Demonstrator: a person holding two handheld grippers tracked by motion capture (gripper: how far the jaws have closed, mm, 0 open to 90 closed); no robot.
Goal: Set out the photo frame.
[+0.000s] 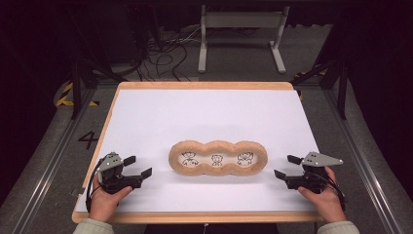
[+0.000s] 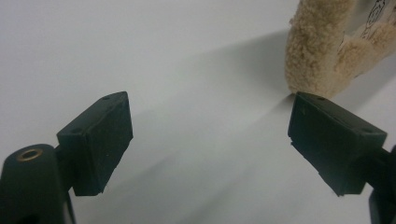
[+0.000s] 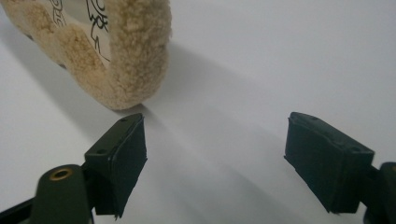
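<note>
A tan fleece-rimmed pad shaped like three joined rings lies on the white table top, each ring framing a small black line drawing. My left gripper rests low on the table to the pad's left, jaws wide apart with nothing between them. The left gripper view has the pad's fuzzy end just beyond the right fingertip. My right gripper sits to the pad's right, also open and empty. In the right gripper view the pad's other end stands just past the left fingertip.
The white sheet covers a wooden board with a raised tan rim. Behind the table are a white metal stand, loose cables on the floor and dark frame legs at both sides.
</note>
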